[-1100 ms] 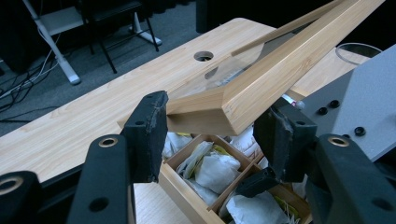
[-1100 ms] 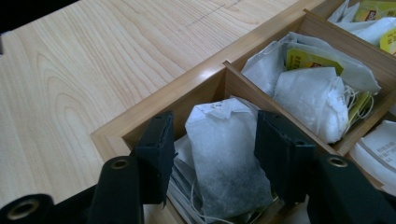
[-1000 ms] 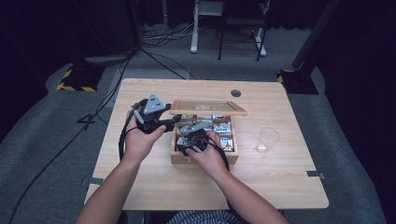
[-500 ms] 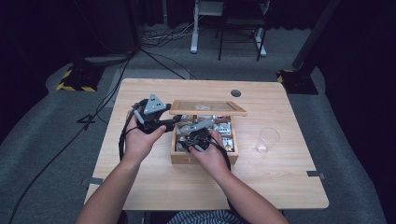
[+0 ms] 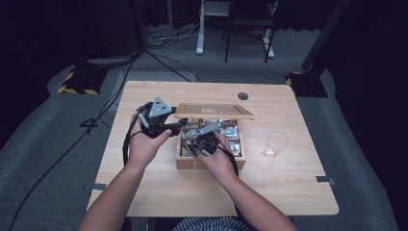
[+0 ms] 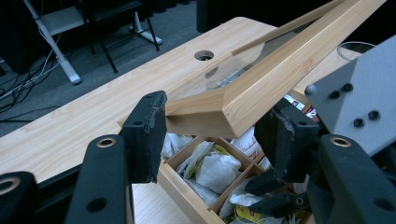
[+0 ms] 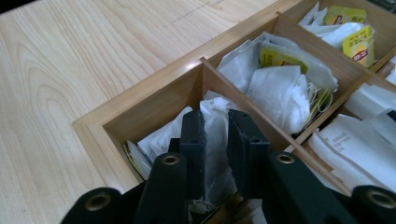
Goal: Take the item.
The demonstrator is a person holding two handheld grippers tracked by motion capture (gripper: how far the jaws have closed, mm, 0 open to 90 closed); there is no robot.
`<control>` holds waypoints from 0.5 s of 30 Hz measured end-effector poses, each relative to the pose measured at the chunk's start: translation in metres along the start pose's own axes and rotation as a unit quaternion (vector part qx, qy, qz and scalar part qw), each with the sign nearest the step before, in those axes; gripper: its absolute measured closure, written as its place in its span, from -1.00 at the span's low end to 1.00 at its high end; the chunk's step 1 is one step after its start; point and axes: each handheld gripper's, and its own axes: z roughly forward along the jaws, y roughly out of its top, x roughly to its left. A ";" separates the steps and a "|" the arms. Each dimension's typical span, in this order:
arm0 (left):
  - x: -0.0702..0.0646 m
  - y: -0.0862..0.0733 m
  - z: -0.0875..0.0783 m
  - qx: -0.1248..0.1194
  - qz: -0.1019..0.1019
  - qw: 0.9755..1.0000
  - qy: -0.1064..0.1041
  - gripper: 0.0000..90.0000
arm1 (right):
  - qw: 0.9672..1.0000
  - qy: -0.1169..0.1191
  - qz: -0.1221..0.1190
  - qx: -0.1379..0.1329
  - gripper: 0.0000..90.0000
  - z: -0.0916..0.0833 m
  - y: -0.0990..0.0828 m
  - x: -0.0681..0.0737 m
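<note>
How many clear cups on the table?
1. The clear plastic cup stands on the table to the right of the wooden tea box, apart from it. The raised lid and both hands could hide something small.
</note>
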 end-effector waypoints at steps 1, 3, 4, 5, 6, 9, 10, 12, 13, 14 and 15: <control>0.000 0.000 0.000 0.000 -0.001 1.000 0.000 -0.01 | 1.000 -0.001 -0.002 0.001 0.77 0.000 0.000 0.000; 0.000 0.000 0.000 0.000 0.000 1.000 0.000 -0.01 | 1.000 -0.002 -0.007 0.004 0.87 0.000 0.000 0.001; 0.000 0.000 0.000 0.000 0.000 1.000 0.000 -0.01 | 1.000 -0.003 -0.007 0.004 0.90 0.000 0.000 0.001; 0.000 0.000 0.000 0.000 0.000 1.000 0.000 -0.01 | 1.000 -0.003 -0.006 0.004 0.93 -0.001 0.000 0.001; 0.000 0.000 0.000 0.000 0.000 1.000 0.000 -0.01 | 1.000 -0.003 -0.004 0.003 0.96 -0.002 0.000 0.000; 0.000 0.000 0.000 0.000 0.000 1.000 0.000 -0.01 | 1.000 0.002 0.000 -0.003 1.00 -0.004 0.000 -0.001; 0.000 0.000 0.000 0.000 0.000 1.000 -0.001 -0.01 | 1.000 0.002 0.000 -0.007 1.00 -0.006 0.000 -0.002; 0.000 0.000 0.000 0.000 0.000 1.000 -0.001 -0.01 | 1.000 0.004 0.003 -0.014 1.00 -0.009 0.001 -0.002; 0.000 0.000 0.000 -0.001 0.000 1.000 0.000 -0.01 | 1.000 0.005 0.004 -0.017 1.00 -0.010 0.001 -0.002; 0.000 0.000 0.000 -0.001 0.001 1.000 0.000 -0.01 | 1.000 0.007 0.003 -0.023 1.00 -0.012 0.001 -0.002; 0.000 0.000 0.000 -0.001 0.001 1.000 0.000 -0.01 | 1.000 0.008 0.006 -0.026 1.00 -0.014 0.002 -0.002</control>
